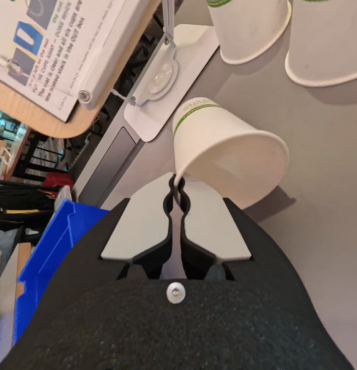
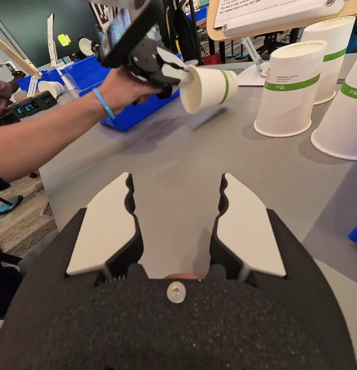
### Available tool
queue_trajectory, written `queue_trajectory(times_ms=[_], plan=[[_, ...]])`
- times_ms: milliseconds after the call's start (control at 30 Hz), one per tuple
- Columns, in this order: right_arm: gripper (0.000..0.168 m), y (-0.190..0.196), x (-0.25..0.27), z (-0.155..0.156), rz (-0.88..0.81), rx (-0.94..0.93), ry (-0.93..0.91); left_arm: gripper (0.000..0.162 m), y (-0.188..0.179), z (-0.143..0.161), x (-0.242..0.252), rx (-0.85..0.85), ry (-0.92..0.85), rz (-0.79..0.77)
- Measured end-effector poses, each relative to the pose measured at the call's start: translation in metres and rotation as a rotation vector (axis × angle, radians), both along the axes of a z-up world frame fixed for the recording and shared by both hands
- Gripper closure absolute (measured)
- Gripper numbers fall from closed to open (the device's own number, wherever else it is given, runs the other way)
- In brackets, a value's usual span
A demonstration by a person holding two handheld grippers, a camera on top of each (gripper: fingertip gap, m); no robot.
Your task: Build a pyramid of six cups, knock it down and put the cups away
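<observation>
Tongs on the left (image 1: 176,180) are pinching the rim of a white paper cup (image 1: 223,148), fingers closed on the thin wall with one finger inside the mouth and one outside. That held cup is hanging clear of the grey surface (image 1: 293,260), tipped on its side, its green-banded base pointing away from the left tongs. In the right wrist view the same left tongs (image 2: 183,69) are showing farther off, gripped by a hand (image 2: 125,90) wearing a blue wristband (image 2: 104,104), with the held cup (image 2: 209,88) sticking out sideways above the surface (image 2: 173,160).

Right tongs (image 2: 176,178) are hovering spread wide over bare surface, gripping nothing.

Ahead and to the right of the right tongs, three more cups are standing upside down on the surface: the nearest cup (image 2: 341,124) at the frame edge, a middle cup (image 2: 289,90) just beyond it, and a far cup (image 2: 327,58) behind that one. In the left wrist view two of the inverted cups (image 1: 251,32) are sitting ahead and to the right of the left tongs.

A blue bin (image 2: 133,112) is lying below and behind the left tongs. A blue bin (image 1: 53,250) is also showing left of those tongs in their own view. A clipboard with a printed sheet (image 1: 53,50) is standing on a white stand (image 1: 159,76) beyond the held cup.
</observation>
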State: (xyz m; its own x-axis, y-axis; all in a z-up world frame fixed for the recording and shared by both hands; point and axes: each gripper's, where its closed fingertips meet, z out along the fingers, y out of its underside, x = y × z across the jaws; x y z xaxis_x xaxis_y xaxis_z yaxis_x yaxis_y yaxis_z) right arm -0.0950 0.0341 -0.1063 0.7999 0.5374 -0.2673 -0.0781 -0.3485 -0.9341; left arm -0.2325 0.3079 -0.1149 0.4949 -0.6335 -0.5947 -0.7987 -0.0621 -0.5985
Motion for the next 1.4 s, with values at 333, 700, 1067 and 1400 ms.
queue_trajectory(times_ms=[333,700,1067,1400], plan=[[0.081,0.035,-0.004,0.014,0.142,0.193,-0.377,0.162,-0.070,0.083,-0.009,-0.576,-0.091,-0.154],[0.075,0.089,-0.084,0.070,0.241,0.334,-0.616,0.162,-0.144,0.088,0.021,-0.963,0.009,-0.283],[0.082,0.099,-0.078,0.070,0.202,0.309,-0.631,0.146,-0.159,0.084,0.042,-0.986,-0.120,-0.371],[0.081,0.097,-0.030,0.090,0.061,0.297,-0.361,0.086,-0.153,0.120,-0.028,-0.392,-0.719,-0.242]])
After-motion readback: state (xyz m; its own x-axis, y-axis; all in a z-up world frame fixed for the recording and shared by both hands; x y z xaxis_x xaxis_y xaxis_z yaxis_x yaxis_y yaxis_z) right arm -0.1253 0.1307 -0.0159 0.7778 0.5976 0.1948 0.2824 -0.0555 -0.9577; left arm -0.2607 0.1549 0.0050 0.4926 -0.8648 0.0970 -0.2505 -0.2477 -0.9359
